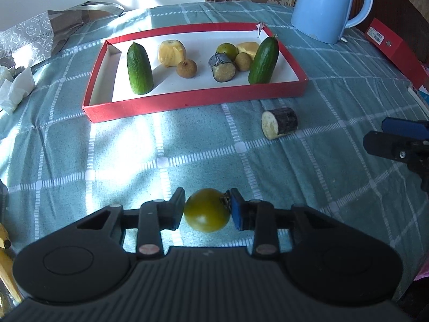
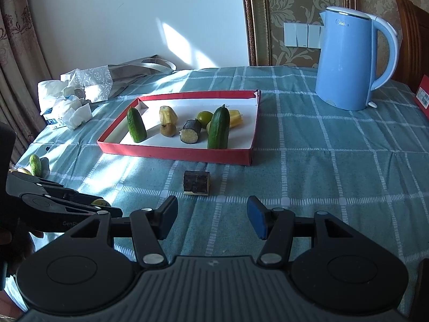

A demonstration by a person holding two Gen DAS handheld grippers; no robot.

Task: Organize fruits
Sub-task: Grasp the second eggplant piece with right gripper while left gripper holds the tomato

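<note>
1. The left gripper (image 1: 207, 210) is clamped on a round, glossy green tomato (image 1: 207, 210): a black pad presses one side and a blue pad presses the stem end, holding it above the cloth, near the camera.
2. The right gripper (image 2: 212, 218) holds nothing; its two padded fingers stand wide apart above the cloth.
3. A short dark-skinned sugarcane piece (image 2: 196, 186) lies on its side on the cloth just ahead of the right gripper, between it and the tray; its cut face is pale and grainy.
4. The red cardboard tray (image 1: 193, 100) is shallow and rectangular with a white floor.
5. Inside it, two bumpy dark green cucumber halves stand upright, one at the left (image 1: 139, 68) and one at the right (image 1: 264, 60).
6. Between them lie yellow ridged fruit pieces (image 1: 172, 52), a small brown rough-skinned fruit (image 1: 187, 68), a second sugarcane chunk (image 1: 222, 67) and another green tomato (image 1: 227, 51).
7. A smooth light blue kettle (image 2: 348, 61) stands behind the tray, to its right.
8. The table carries a teal checked tablecloth (image 2: 321, 174) with white woven lines.
</note>
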